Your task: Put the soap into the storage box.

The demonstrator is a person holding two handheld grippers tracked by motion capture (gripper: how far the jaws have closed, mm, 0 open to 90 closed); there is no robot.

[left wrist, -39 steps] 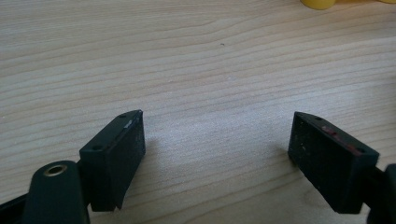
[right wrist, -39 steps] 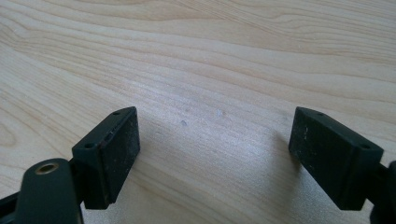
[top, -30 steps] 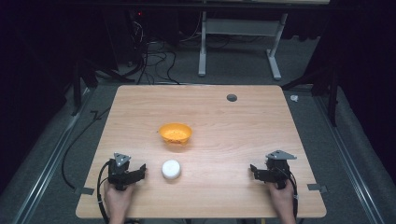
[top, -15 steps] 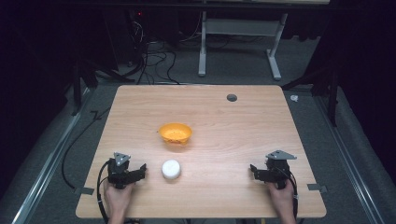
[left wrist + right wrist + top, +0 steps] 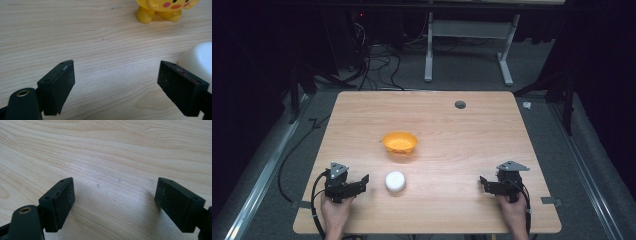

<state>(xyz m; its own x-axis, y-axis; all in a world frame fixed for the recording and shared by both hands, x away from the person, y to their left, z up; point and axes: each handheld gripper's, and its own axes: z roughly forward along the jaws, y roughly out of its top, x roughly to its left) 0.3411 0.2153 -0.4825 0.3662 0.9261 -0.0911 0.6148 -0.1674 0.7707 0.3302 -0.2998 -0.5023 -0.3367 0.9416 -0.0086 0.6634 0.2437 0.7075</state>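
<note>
An orange-yellow bowl with small feet and a painted face stands near the table's middle; its base shows at the top of the left gripper view. A white round object lies in front of it, and its edge sits just beyond my left gripper's right jaw. My left gripper rests on the table left of the white object, open, jaws wide with bare wood between them. My right gripper rests near the front right, open over bare wood.
The wooden table has a dark round hole at its back right. Cables trail from the grippers over the front edge. Beyond the table lie floor cables and a white desk frame.
</note>
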